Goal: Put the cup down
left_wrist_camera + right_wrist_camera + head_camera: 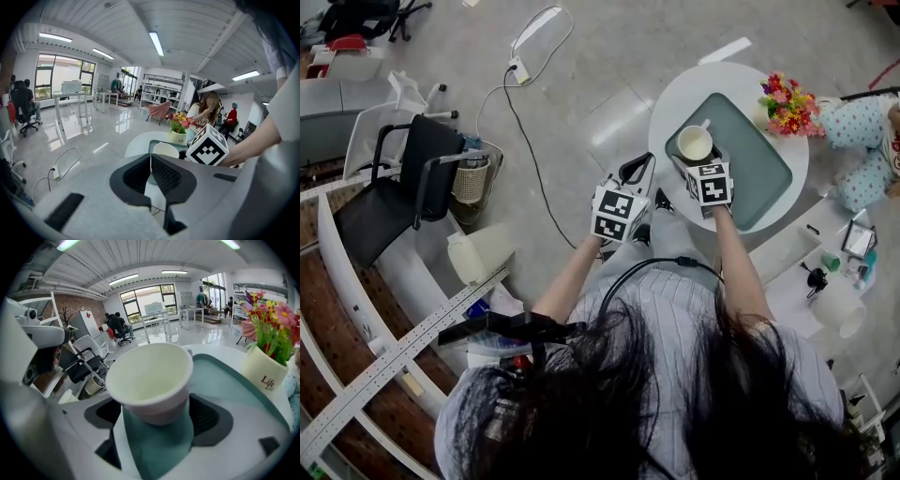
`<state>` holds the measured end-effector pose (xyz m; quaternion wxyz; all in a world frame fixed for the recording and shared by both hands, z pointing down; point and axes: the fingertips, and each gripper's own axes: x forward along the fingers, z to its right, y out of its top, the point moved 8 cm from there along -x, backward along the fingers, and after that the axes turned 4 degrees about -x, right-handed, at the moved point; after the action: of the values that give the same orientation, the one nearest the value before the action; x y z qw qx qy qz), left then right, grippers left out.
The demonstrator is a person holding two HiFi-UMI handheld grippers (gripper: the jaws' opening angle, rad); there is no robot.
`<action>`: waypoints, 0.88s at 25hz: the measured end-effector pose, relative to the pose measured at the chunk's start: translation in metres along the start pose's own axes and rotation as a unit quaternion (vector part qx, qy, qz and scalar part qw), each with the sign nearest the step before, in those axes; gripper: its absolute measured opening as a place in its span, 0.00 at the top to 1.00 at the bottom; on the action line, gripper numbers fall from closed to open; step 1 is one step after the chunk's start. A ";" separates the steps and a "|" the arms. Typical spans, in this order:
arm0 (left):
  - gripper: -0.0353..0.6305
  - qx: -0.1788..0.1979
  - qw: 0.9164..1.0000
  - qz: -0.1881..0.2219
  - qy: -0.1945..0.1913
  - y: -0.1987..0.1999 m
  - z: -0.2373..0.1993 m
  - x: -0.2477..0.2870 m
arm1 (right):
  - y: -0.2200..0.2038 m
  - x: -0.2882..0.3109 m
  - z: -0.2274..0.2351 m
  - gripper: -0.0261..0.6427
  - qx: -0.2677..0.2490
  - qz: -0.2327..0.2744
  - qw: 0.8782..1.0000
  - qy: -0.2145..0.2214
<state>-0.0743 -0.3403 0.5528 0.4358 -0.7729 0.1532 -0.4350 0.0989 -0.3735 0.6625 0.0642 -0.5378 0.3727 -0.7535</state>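
White cup (pixel 149 380), handle (pixel 188 351) barely visible

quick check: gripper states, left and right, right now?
Left gripper: shut, empty.
Right gripper: shut on the cup, over the tray.

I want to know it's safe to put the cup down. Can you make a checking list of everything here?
Surface: round white table with green tray.
Job's things: white cup, upright, over the tray.
Clutter: flower pot beside the tray.
Grippers: right tool shut on the cup; left tool shut, empty.
Cables: black cable and white power strip on the floor.
Surroundings: black chair, left.
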 end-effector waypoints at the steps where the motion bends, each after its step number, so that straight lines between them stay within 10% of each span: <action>1: 0.92 0.000 1.000 0.000 -0.001 -0.001 0.001 -0.001 | -0.002 -0.002 -0.001 0.32 0.001 0.000 1.000 -0.002; 22: 0.92 -0.012 0.998 0.050 -0.027 0.005 0.026 -0.039 | 0.003 -0.093 -0.037 0.33 0.099 0.107 0.989 -0.033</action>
<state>-0.0748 -0.3050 0.5215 0.4519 -0.7810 0.1844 -0.3896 0.1043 -0.3108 0.5841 0.2095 -0.5105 0.3488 -0.7575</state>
